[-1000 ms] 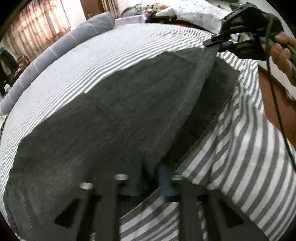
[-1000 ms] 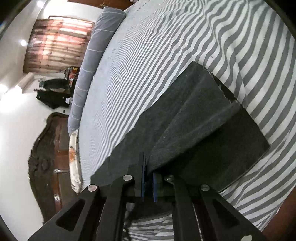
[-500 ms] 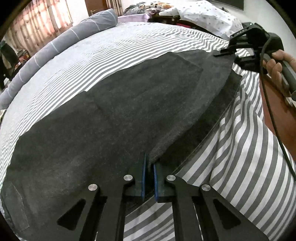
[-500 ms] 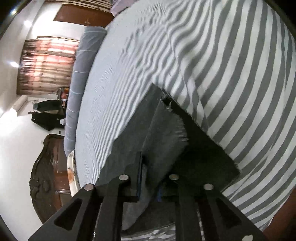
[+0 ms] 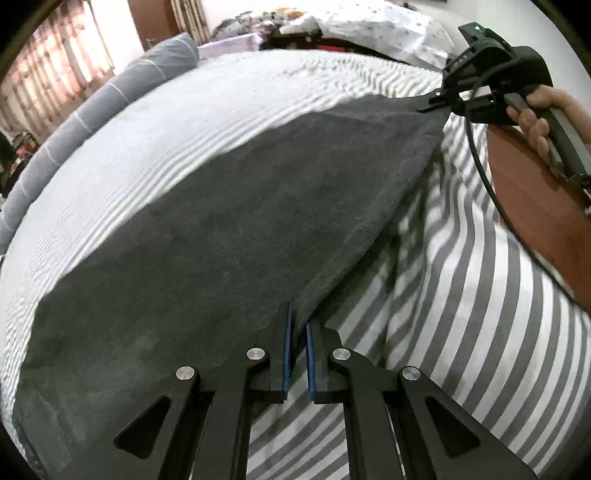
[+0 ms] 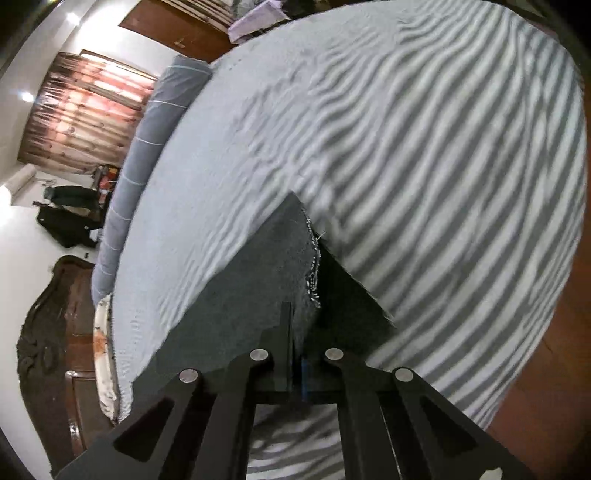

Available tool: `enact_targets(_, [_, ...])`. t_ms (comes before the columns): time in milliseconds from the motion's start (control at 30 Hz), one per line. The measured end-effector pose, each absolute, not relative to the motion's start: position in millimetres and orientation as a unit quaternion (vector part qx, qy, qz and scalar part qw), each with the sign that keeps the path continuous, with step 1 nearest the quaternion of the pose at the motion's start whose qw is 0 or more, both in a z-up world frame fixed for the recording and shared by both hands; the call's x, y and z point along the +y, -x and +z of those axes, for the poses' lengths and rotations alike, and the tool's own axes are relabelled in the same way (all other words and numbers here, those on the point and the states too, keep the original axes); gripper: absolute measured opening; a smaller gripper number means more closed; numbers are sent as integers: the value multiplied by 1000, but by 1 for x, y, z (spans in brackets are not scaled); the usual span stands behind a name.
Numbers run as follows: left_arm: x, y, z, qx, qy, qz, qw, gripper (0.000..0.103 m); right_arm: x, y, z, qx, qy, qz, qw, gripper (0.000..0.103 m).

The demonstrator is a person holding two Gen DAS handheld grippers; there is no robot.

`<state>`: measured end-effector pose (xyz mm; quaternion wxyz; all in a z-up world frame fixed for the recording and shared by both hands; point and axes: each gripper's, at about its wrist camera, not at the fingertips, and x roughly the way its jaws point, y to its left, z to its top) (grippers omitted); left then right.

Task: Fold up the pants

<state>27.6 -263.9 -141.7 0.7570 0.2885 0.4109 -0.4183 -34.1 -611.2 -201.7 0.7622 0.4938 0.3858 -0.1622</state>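
Note:
Dark grey pants lie spread on a grey-and-white striped bed. My left gripper is shut on the pants' near edge, holding it a little off the sheet. My right gripper shows at the upper right of the left wrist view, shut on the far end of the same edge and lifting it taut. In the right wrist view my right gripper is shut on the pants by a frayed hem, with a lower layer showing to the right.
A long grey bolster lies along the bed's far side. Piled bedding and clothes sit beyond the bed. Reddish wooden floor lies past the bed's right edge. A dark wooden cabinet and curtains stand across the room.
Both grippers have carried the held edge across, so the top layer now covers most of the lower layer. The right gripper has moved farther from the left, pulling the edge tight.

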Motion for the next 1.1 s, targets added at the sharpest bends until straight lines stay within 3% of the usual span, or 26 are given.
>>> enact_targets(233, [-263,-30,-154,428,-293,-420,745,7,-611,39,-225,411,-483,-186,751,4])
enact_targets(300, [-265,-31,-162,438,-296,-416,740,8,-612,39,-231,427,-477,-198,742,8])
enact_targets(367, [-266,-30,-164,444,-291,-411,741,14,-614,43,-232,434,-480,-198,736,11])
enact_targets(433, [-264,-33,-158,464,-265,-418,734,24,-615,49,-227,440,-478,-202,733,30])
enact_targets(467, [-262,-35,-156,470,-256,-421,733,26,-616,52,-222,437,-476,-206,734,48])
enact_targets(500, [-259,-36,-150,474,-246,-424,731,26,-617,57,-215,432,-472,-215,737,54])
enact_targets(767, [-190,-77,-90,439,-171,-379,797,47,-602,60,-131,420,-378,-216,796,54])
enact_targets(1100, [-82,-198,-92,454,-97,-175,868,48,-475,-90,-88,479,-275,-36,833,54])
